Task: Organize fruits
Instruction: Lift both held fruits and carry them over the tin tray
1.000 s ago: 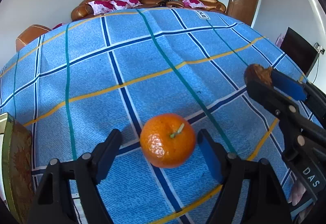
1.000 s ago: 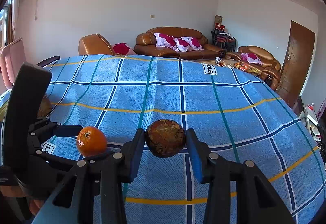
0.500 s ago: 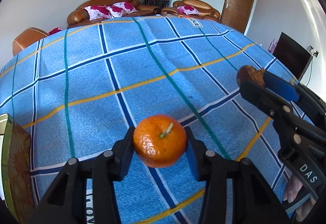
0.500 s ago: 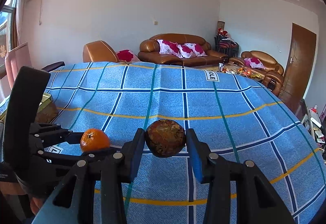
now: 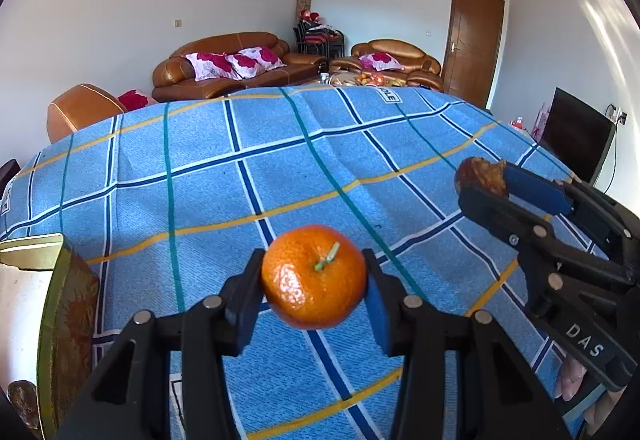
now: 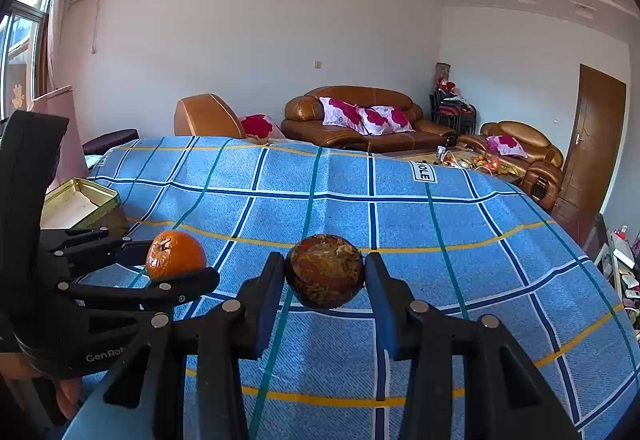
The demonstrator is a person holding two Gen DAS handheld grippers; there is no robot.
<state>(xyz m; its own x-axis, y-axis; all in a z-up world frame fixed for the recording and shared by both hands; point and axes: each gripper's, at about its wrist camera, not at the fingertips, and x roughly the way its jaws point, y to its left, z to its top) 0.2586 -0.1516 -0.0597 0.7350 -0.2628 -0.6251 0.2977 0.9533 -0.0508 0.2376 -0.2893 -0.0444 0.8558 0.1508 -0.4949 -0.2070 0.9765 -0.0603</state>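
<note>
My left gripper (image 5: 314,280) is shut on an orange tangerine (image 5: 314,276) with a green stem and holds it above the blue checked tablecloth (image 5: 280,168). It also shows in the right wrist view (image 6: 176,254). My right gripper (image 6: 324,272) is shut on a round brown wrinkled fruit (image 6: 325,271) and holds it above the cloth. That fruit also shows at the right of the left wrist view (image 5: 478,174). The two grippers are side by side, left one to the left.
An open gold tin box (image 6: 78,202) stands at the table's left edge; its wall shows in the left wrist view (image 5: 66,320). Brown sofas (image 6: 360,120) and a door (image 6: 596,144) lie beyond the table.
My left gripper closed on the tangerine and lifted it off the cloth. My right gripper kept its grip on the brown fruit and rose with it.
</note>
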